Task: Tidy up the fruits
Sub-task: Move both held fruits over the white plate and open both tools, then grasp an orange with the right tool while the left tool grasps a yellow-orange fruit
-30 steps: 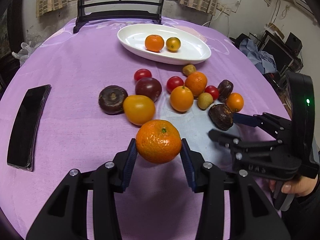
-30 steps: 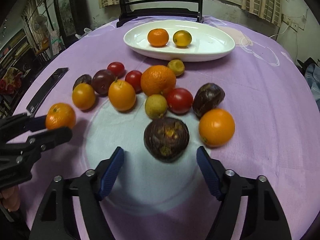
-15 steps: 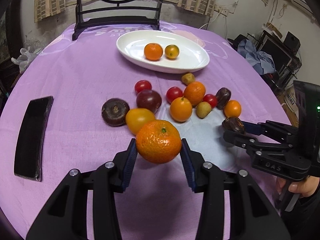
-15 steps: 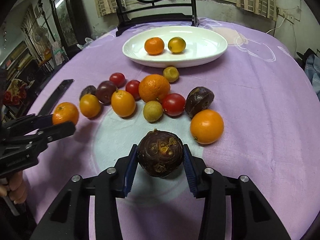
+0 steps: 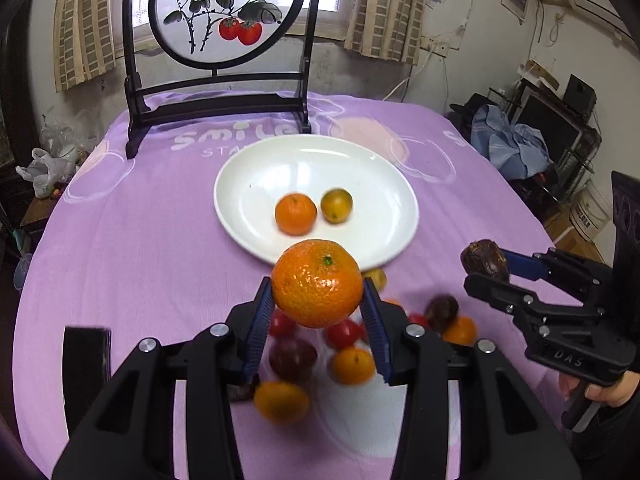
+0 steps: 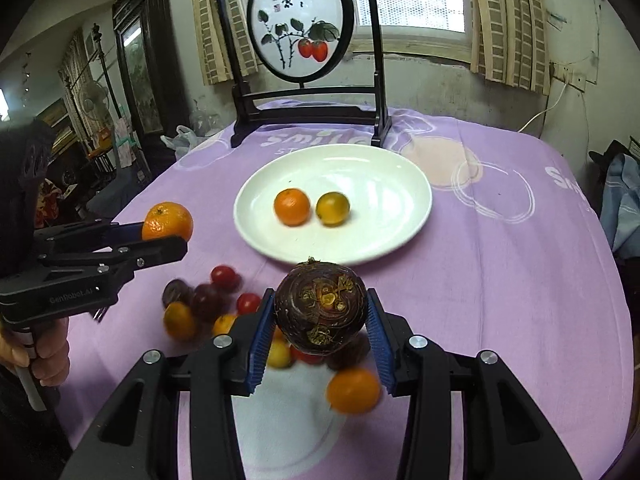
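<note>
My left gripper (image 5: 318,304) is shut on a large orange mandarin (image 5: 317,283) and holds it high above the table, short of the white plate (image 5: 248,184). It also shows in the right wrist view (image 6: 167,222). My right gripper (image 6: 320,320) is shut on a dark brown round fruit (image 6: 321,307), also lifted; it shows in the left wrist view (image 5: 485,258). The white plate (image 6: 384,184) holds an orange (image 6: 292,206) and a yellow-green citrus (image 6: 333,208). Several loose fruits (image 5: 352,364) lie on the purple cloth below both grippers.
A framed round persimmon painting on a dark stand (image 5: 218,20) stands behind the plate. A black phone (image 5: 86,364) lies at the left on the purple tablecloth (image 5: 132,248). Room clutter sits past the table's right edge (image 5: 516,148).
Both grippers have risen and moved forward toward the plate with their fruit. The right gripper closed on the dark brown fruit and lifted it off the cloth.
</note>
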